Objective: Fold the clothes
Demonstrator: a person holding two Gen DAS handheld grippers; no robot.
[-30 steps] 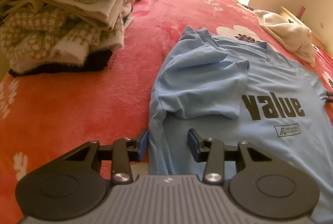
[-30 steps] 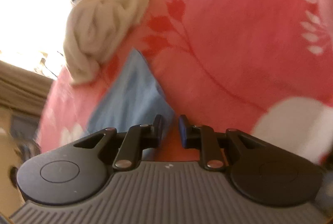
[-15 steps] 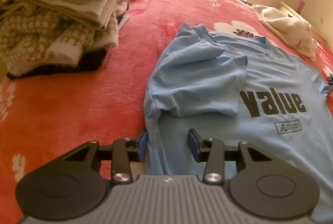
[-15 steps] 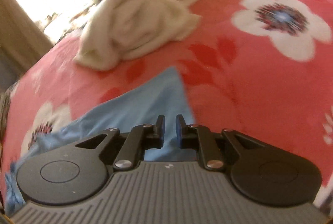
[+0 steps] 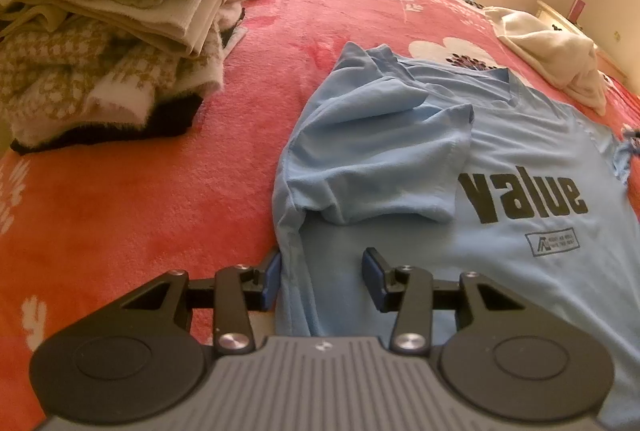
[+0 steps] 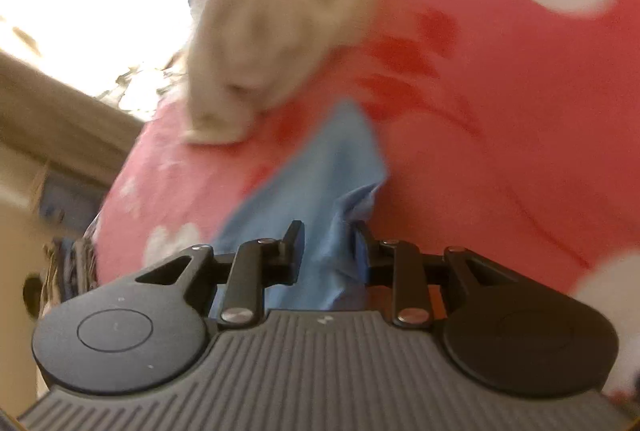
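A: Where is the shirt?
B: The light blue T-shirt [image 5: 472, 199] lies flat on the red flowered blanket [image 5: 152, 183] of the bed, print side up with "value" across the chest; one sleeve is folded in over the body; a stack of folded clothes [image 5: 112, 31] sits well apart toward the far left corner of the bed, and a crumpled cream garment [image 5: 556, 55] lies near the far right edge

A: And the left hand-held gripper?
B: The left hand-held gripper [image 5: 322, 273] hangs over the shirt's side edge; its jaws stand apart, one pad just beside the seam and the other over the cloth, neither pressing

A: The right one?
B: The right hand-held gripper [image 6: 328, 251] is at the shirt's other side, where a bunched fold of blue fabric [image 6: 324, 191] runs up between its fingers; the jaws are opening, and the view is too blurred to tell whether the pads touch the cloth; the cream garment [image 6: 276, 55] shows just beyond it
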